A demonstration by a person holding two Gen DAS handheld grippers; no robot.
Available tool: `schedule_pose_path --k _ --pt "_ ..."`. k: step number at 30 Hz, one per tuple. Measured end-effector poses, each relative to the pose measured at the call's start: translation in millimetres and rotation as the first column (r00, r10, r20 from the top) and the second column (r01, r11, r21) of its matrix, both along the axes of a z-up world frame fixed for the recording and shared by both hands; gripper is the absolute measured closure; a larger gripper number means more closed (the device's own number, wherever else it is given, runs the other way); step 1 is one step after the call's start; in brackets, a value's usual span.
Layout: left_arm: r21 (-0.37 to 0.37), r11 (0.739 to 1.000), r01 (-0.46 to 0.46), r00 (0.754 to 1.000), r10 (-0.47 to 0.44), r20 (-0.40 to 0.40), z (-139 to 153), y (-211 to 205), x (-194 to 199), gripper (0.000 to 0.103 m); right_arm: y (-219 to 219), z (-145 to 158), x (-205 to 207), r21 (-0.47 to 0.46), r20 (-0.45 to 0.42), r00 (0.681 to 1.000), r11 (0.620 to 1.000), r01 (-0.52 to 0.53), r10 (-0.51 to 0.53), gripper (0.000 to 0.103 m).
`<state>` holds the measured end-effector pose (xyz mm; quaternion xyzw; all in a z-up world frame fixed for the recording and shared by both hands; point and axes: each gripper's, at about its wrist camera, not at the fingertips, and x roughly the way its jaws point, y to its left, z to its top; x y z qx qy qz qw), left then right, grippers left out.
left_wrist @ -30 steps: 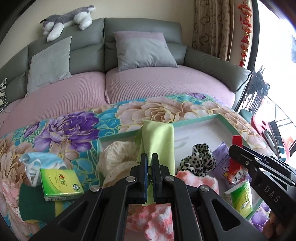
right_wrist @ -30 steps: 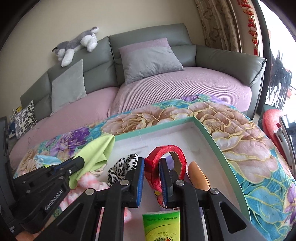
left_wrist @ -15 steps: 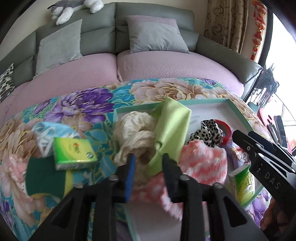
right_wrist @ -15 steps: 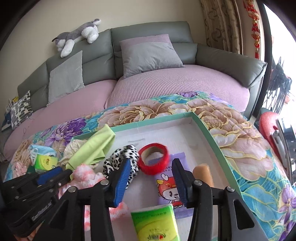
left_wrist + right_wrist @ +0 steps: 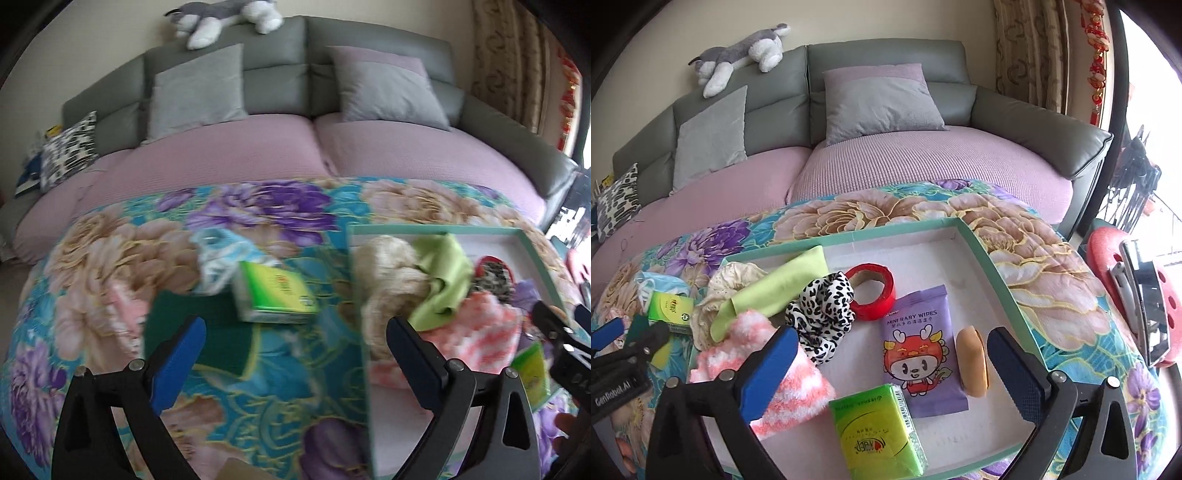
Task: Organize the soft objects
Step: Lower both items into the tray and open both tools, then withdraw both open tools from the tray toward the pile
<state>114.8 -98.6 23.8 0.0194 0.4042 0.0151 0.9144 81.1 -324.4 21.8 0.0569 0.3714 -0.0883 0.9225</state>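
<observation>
Floral cloth point(image 5: 1027, 273) covers the table before a grey sofa point(image 5: 886, 62). Only the right view shows the tray point(image 5: 993, 273) clearly: tape point(image 5: 875, 295) at 12, wipes point(image 5: 919, 347) mid-tray, sock point(image 5: 783, 376) at 9. Only the left view shows the green pad point(image 5: 207, 332) outside. Right gripper point(image 5: 890, 365) and left gripper point(image 5: 291, 350) are spreading, both empty.

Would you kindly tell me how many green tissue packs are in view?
2: one tissue pack inside the tray at its near edge; another on the floral blanket, left of it.
</observation>
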Motion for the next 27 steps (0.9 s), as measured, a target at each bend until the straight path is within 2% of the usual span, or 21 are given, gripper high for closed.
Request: schedule_pose_path --k 17,23,27 --pt "-0.023 0.986 -0.167 0.986 0.167 -0.014 -9.7 62.7 -17.5 0.004 7.3 -3.3 1.5 -0.004 -0.031 0.999 1.000 0.016 -0.016 0.000" --pt "-0.057 0.980 -0.193 0.981 0.193 -0.007 -8.1 79.8 -24.0 0.004 18.4 -3.4 1.3 -0.025 -0.034 0.999 1.000 -0.004 0.003 0.000" --pt "-0.065 0.977 -0.203 0.979 0.203 -0.014 -6.7 89.6 -26.4 0.004 24.4 4.3 -2.7 -0.025 -0.002 1.000 1.000 -0.001 0.001 0.000"
